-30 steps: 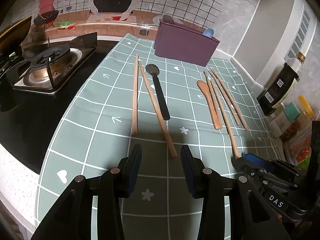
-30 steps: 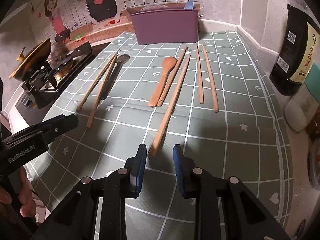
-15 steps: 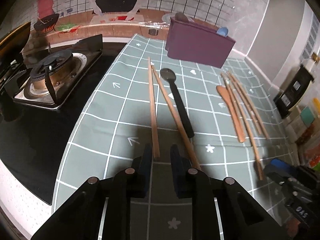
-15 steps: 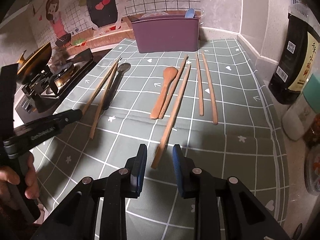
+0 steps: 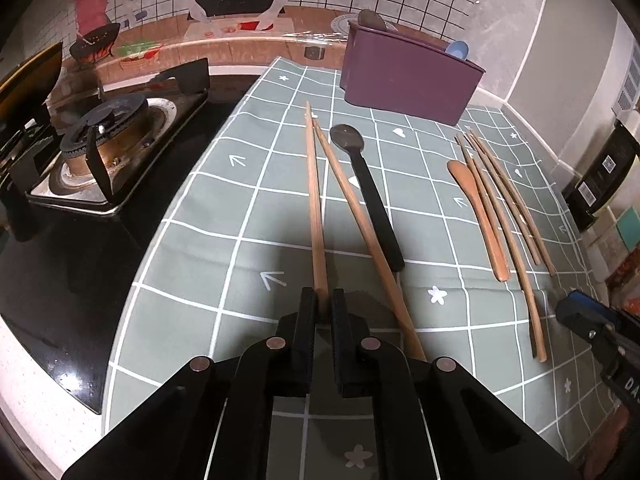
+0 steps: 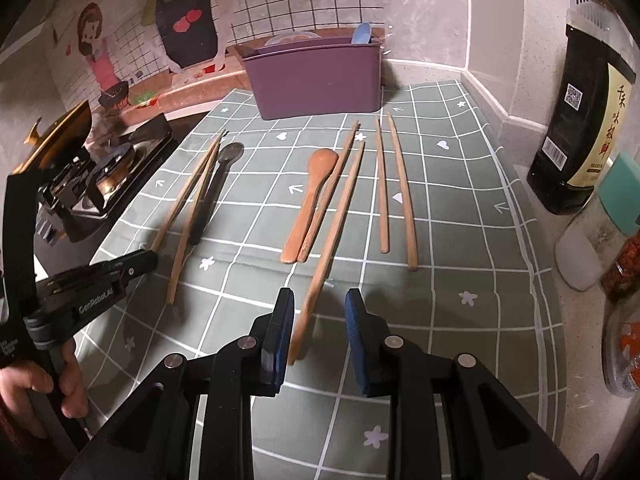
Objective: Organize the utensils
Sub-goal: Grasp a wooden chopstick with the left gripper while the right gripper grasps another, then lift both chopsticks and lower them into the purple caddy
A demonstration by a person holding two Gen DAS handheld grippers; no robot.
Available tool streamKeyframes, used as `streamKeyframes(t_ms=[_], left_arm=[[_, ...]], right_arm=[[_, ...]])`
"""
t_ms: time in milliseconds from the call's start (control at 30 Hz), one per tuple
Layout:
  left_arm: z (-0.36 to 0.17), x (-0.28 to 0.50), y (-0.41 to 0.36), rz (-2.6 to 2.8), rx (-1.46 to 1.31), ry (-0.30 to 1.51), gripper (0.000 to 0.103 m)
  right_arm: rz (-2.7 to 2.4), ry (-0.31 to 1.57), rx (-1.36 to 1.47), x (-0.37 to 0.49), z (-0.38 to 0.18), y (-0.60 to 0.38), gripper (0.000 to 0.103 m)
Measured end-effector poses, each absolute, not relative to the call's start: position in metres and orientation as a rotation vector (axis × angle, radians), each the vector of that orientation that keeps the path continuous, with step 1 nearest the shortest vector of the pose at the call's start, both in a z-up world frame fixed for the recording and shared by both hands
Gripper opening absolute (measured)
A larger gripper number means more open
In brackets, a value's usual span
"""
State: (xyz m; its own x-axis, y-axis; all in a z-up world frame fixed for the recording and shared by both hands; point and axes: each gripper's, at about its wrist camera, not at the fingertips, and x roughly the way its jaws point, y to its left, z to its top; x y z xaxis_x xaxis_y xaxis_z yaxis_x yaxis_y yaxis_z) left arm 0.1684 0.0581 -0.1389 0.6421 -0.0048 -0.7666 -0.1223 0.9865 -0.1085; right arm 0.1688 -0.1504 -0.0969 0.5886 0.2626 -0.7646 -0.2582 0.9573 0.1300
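Observation:
Several wooden chopsticks, a wooden spoon (image 6: 310, 202) and a black spoon (image 5: 366, 192) lie on a green grid mat (image 5: 224, 216). My left gripper (image 5: 323, 307) is shut on the near end of the leftmost chopstick (image 5: 314, 200), which lies on the mat. My right gripper (image 6: 318, 312) is open, its fingers on either side of the near end of a long chopstick (image 6: 332, 236). A purple utensil holder (image 6: 314, 76) stands at the back of the mat and also shows in the left wrist view (image 5: 408, 74).
A gas stove (image 5: 104, 148) sits left of the mat. A dark sauce bottle (image 6: 584, 128) and spice jars (image 6: 592, 240) stand along the right wall. A second chopstick (image 5: 368, 232) lies just right of the one I hold.
My left gripper moved forward and left and closed on the leftmost chopstick's near end. My right gripper opened wider around the long chopstick's end.

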Motion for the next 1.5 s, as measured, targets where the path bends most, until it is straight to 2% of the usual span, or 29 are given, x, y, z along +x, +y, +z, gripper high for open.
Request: streamKeyframes(t_ms=[433, 933, 1300, 1500], left_arm=[[-0.099, 0.158, 0.07, 0.091, -0.133, 0.747, 0.007], [-0.086, 0.153, 0.071, 0.095, -0.121, 0.723, 0.007], [-0.083, 0.15, 0.075, 0.11, -0.123, 0.706, 0.007], [-0.069, 0.145, 0.076, 0.122, -0.107, 0.668, 0.007]], right_arm=[[0.324, 0.899, 0.036, 0.157, -0.098, -0.158, 0.026], [0.351, 0.969, 0.012, 0.146, -0.116, -0.138, 0.025], [0.319, 0.959, -0.054, 0.153, -0.12, -0.132, 0.01], [0.308, 0.879, -0.1, 0.151, -0.1, -0.135, 0.01]])
